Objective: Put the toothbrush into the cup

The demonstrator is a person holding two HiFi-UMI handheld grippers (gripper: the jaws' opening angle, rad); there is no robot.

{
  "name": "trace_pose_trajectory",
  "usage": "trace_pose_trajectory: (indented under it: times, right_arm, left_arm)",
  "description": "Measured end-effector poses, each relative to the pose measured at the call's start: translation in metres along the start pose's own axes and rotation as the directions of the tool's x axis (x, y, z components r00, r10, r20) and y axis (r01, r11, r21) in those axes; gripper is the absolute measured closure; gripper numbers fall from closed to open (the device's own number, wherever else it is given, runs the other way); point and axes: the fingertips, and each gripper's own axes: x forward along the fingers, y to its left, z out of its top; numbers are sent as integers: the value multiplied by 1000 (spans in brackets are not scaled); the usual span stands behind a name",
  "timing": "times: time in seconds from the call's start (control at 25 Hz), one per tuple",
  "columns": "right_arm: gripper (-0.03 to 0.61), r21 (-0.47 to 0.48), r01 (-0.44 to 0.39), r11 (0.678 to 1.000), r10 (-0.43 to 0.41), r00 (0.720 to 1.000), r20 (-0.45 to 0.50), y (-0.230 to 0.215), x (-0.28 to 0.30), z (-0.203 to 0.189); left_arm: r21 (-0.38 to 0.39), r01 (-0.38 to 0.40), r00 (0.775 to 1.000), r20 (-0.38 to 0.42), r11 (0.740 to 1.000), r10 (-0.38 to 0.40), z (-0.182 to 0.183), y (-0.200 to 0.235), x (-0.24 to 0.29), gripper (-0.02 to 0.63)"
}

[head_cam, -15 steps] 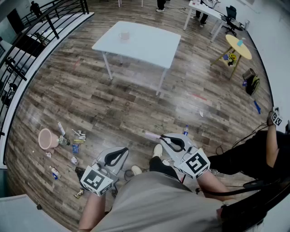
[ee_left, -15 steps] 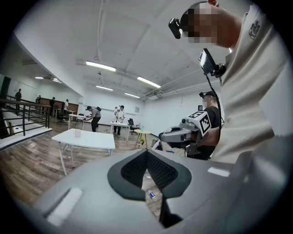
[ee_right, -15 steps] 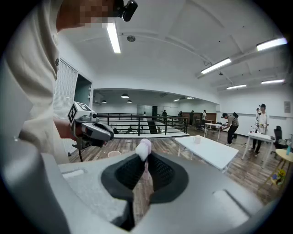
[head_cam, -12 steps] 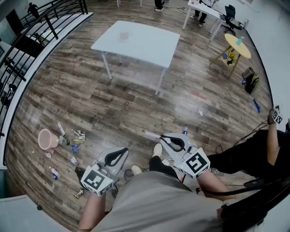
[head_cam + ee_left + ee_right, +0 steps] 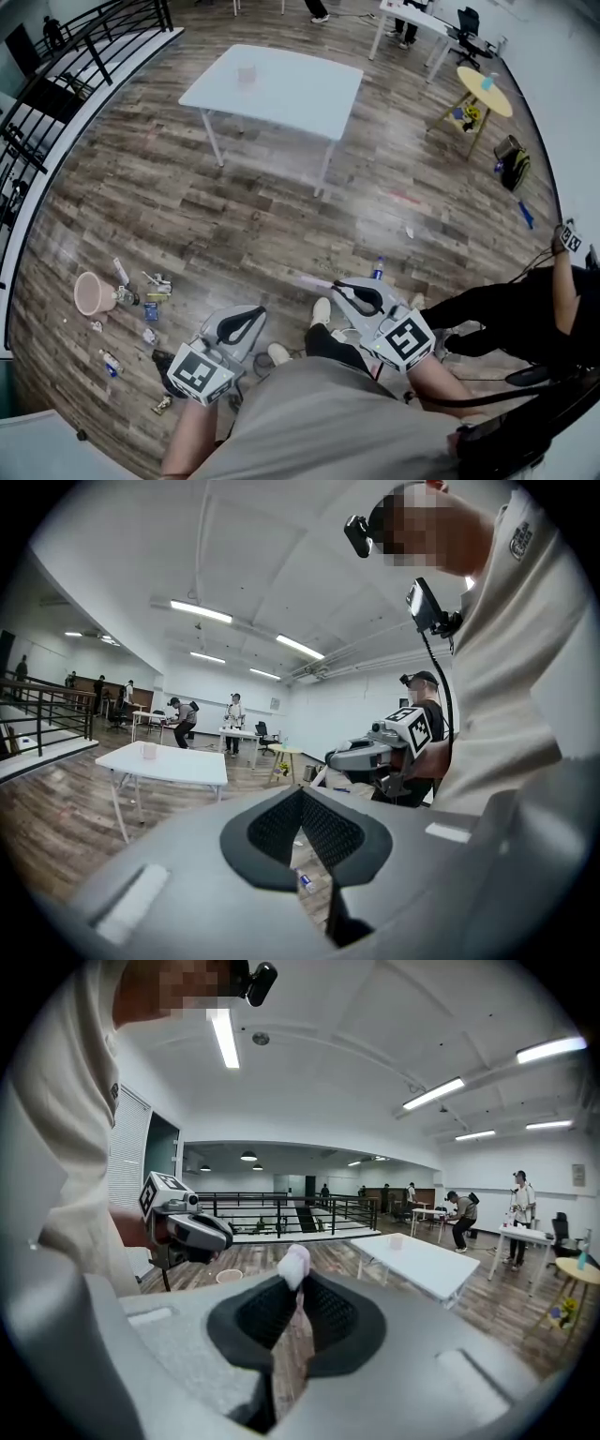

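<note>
Toothbrush [image 5: 294, 1263] sitting pinched at tip of my right tongs [image 5: 296, 1283], pale head sticking out past pads, over wooden floor [image 5: 187, 206]. Cup [image 5: 247, 73] standing on white bench [image 5: 300, 94], well apart ahead. My left tongs [image 5: 301, 797] pressed together, gripping nothing, hovering beside right tongs.

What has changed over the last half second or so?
Only the head view drifted: the white table and the floor clutter sit slightly further left. Nothing was taken or released. The right gripper keeps its tongs shut on the toothbrush, the left gripper stays shut and empty, both held before the body.
</note>
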Motion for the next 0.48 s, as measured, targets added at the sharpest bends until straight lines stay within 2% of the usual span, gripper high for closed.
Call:
trace_pose_trajectory:
  times: [0.24, 0.48]
  right_arm:
    - [554, 15, -6, 1000, 6, 1000, 13, -18, 4, -2]
    - [554, -11, -56, 998, 56, 998, 35, -65, 24, 10]
  left_arm:
    - [-1, -16, 1000, -13, 1000, 16, 2, 11, 15, 607]
    - [6, -66, 998, -16, 998, 66, 21, 29, 48, 607]
